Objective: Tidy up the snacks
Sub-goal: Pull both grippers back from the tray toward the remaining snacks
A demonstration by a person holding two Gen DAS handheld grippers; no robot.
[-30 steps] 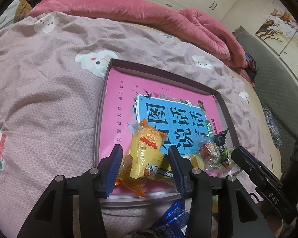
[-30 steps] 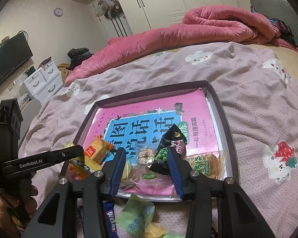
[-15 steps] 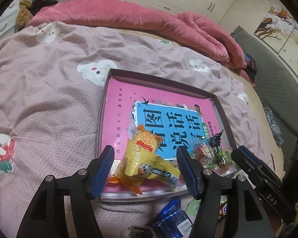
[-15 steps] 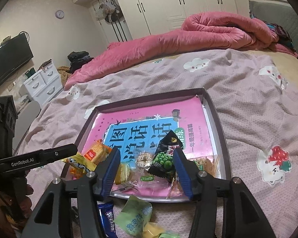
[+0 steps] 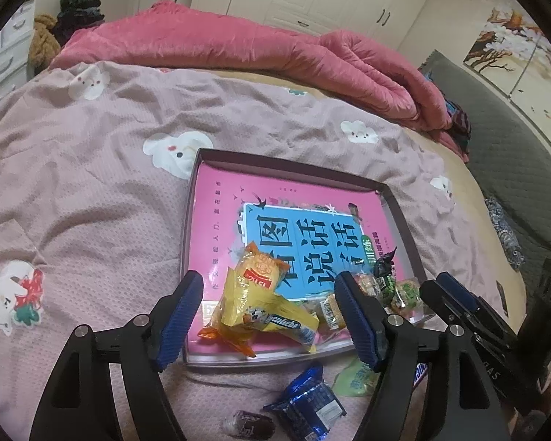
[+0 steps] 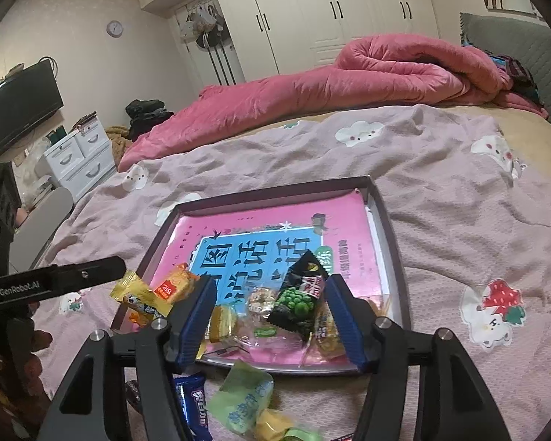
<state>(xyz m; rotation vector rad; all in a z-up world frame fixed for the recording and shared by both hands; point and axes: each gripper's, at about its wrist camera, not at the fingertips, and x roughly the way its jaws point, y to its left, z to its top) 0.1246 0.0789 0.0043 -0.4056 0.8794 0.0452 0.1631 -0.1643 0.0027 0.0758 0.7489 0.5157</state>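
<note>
A dark-rimmed tray (image 5: 193, 217) (image 6: 395, 257) with a pink and blue book cover inside lies on the bed. Yellow and orange snack packets (image 5: 253, 294) (image 6: 154, 294) lie at its near left corner. A black green-pea packet (image 6: 301, 297) (image 5: 385, 275) and small wrapped sweets lie at its near right. My left gripper (image 5: 272, 316) is open and empty, above the yellow packets. My right gripper (image 6: 272, 319) is open and empty, above the pea packet. A blue packet (image 5: 305, 400) (image 6: 194, 404), a green packet (image 6: 242, 404) (image 5: 352, 378) and a brown sweet (image 5: 248, 422) lie on the blanket before the tray.
The mauve blanket (image 5: 73, 202) with cartoon prints covers the bed. A rolled pink duvet (image 6: 349, 77) lies along the far side. White drawers (image 6: 77, 158) and a TV (image 6: 18, 106) stand to the left, wardrobes behind.
Both grippers have opened wider and drawn back and up from the tray. The yellow packets, earlier between my left fingers, now lie free in the tray.
</note>
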